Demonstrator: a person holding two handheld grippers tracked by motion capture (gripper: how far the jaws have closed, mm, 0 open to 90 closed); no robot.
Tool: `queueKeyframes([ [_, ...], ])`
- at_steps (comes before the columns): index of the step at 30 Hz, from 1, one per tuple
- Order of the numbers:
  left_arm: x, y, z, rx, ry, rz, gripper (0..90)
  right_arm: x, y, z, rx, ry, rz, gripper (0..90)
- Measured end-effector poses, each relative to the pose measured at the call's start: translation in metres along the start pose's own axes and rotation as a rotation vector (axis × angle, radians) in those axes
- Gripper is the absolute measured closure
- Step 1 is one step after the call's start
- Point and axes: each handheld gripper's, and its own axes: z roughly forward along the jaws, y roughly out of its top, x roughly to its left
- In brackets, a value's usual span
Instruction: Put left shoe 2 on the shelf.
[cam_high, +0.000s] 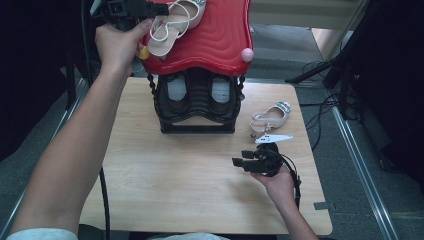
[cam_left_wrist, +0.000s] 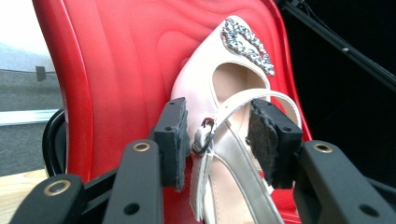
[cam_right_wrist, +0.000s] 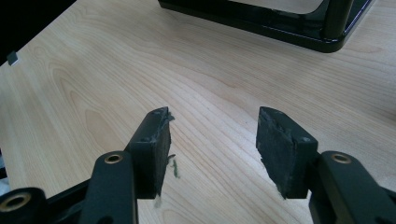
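Sandal (cam_left_wrist: 219, 140) lying on red wavy top (cam_high: 215, 35) of the small rack (cam_high: 197, 107), toward its left side, sole down, toe pointing away from left gripper (cam_left_wrist: 219, 135). Long axis running straight out along that gripper's line of sight; heel strap end nearest the jaws, toe farthest. Left gripper up at rack top in high view (cam_high: 131, 11), jaws parted and straddling the ankle strap and buckle (cam_left_wrist: 204, 137). Left pad (cam_left_wrist: 173, 140) just beside the buckle, possibly brushing it; right pad (cam_left_wrist: 266, 140) apart from the strap. No squeeze on the shoe. Judged released and resting on its own.

Looks: cream or pale pink leather, peep toe, thin crossing straps, silver buckle, glittering rhinestone trim (cam_left_wrist: 247, 44) over the toe. Small, light, probably easy to nudge askew.

Second sandal (cam_high: 271, 116) of the pair on wooden table (cam_high: 190, 185), right of the rack base, a white tag (cam_high: 273, 138) just in front of it. Right gripper (cam_high: 243, 162) low over table, jaws wide apart and empty, nearer to that second shoe than the left. Next reach likely falls to right hand.
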Motion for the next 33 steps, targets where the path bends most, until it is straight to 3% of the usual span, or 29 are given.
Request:
queueKeyframes([
  [3,-0.002,0.002,-0.006,-0.005,-0.018,0.008,54.1,0.0,0.0,0.0,0.004,-0.001,0.002,46.6],
  [5,-0.006,0.004,-0.009,0.008,-0.009,0.028,53.9,-0.001,0.0,0.0,0.004,0.0,0.0,46.6],
  [9,-0.003,0.008,-0.02,-0.004,-0.005,0.032,53.5,-0.001,0.0,0.001,0.008,-0.002,0.0,46.5],
  [13,0.006,0.01,-0.027,0.022,0.017,0.032,51.9,-0.001,0.0,0.001,0.005,-0.002,-0.002,46.5],
  [23,0.035,0.003,-0.048,0.031,0.078,0.047,50.7,-0.003,0.001,0.0,-0.009,-0.018,0.027,47.9],
  [30,0.056,-0.011,-0.052,0.055,0.111,0.045,50.7,-0.005,0.001,-0.001,-0.005,-0.027,0.015,48.7],
  [33,0.065,-0.02,-0.051,0.062,0.107,0.04,50.6,-0.005,0.001,-0.001,-0.005,-0.026,0.016,48.7],
])
